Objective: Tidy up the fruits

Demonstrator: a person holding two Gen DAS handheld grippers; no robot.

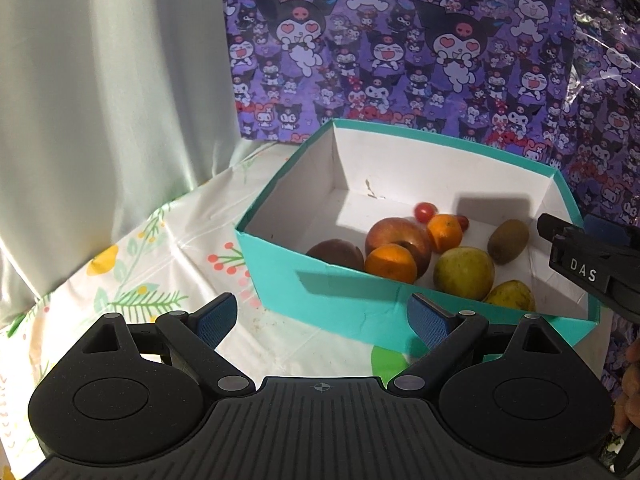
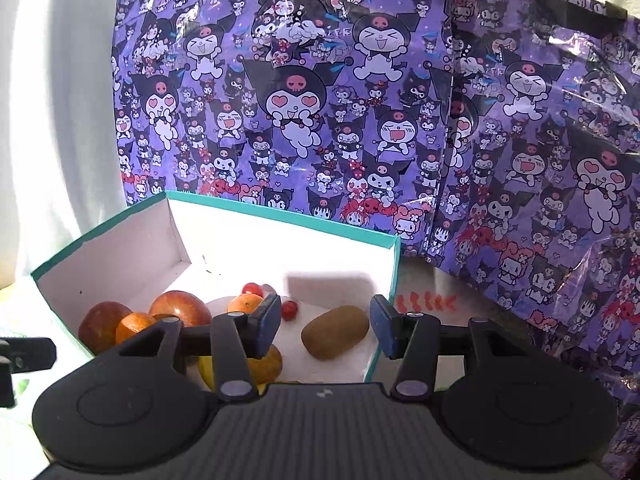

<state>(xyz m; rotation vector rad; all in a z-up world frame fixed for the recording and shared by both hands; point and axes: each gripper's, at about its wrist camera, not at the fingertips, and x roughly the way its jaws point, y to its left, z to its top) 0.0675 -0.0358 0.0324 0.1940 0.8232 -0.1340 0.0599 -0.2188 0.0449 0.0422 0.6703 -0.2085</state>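
A teal box point(image 1: 280, 268) with a white inside holds the fruit: two red apples point(image 1: 396, 236), two oranges point(image 1: 390, 262), a green-yellow fruit point(image 1: 464, 272), a yellow one point(image 1: 510, 296), cherry tomatoes point(image 1: 424, 211) and a brown kiwi point(image 1: 509, 240). My left gripper point(image 1: 324, 312) stands wide open in front of the box's near wall, with nothing between its fingers. My right gripper point(image 2: 325, 320) is open over the box's right end. The kiwi point(image 2: 335, 332) lies on the box floor between its blue pads point(image 2: 266, 326), which do not touch it. One right finger point(image 1: 576, 252) shows beside the kiwi.
A purple cartoon-printed sheet point(image 2: 320, 120) stands right behind the box and runs on to the right. A white curtain point(image 1: 100, 120) hangs at the left. The floral tablecloth point(image 1: 152, 280) lies left of and in front of the box. A hand point(image 1: 630, 384) shows at the right edge.
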